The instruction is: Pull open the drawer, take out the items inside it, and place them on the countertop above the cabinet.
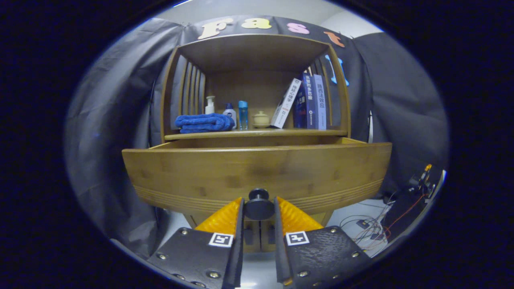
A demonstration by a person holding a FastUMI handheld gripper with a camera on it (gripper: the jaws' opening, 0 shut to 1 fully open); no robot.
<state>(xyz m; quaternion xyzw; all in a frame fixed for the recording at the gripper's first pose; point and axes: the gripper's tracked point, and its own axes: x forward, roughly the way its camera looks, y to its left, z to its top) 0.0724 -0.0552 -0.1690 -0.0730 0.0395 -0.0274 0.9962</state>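
Item: bamboo cabinet with drawer [257, 172], being pulled open. The drawer front is standing proud of the cabinet body, its top edge showing just below the counter [257, 134]. The contents are being hidden by the front panel, so they cannot be listed.

Tool [259, 206]: its two fingers are being pressed against either side of the dark round knob [259, 204], which is being pinched between them at the lower middle of the drawer front.

On the counter, beyond the drawer: a folded blue towel [204, 122], a white pump bottle [209, 105], a small white bottle [229, 112], a blue bottle [243, 114], a small lidded ceramic jar [261, 119] and a row of books [307, 102], one leaning.

Handling note: the pull is best being kept straight back along the drawer's travel (any sideways drift is likely to bind the runners or slip the knob), with the pinch being held firm until the interior is being exposed enough to reach in.

Pose: the tool is being held level, pointed square at the drawer front, low and centred on the knob.
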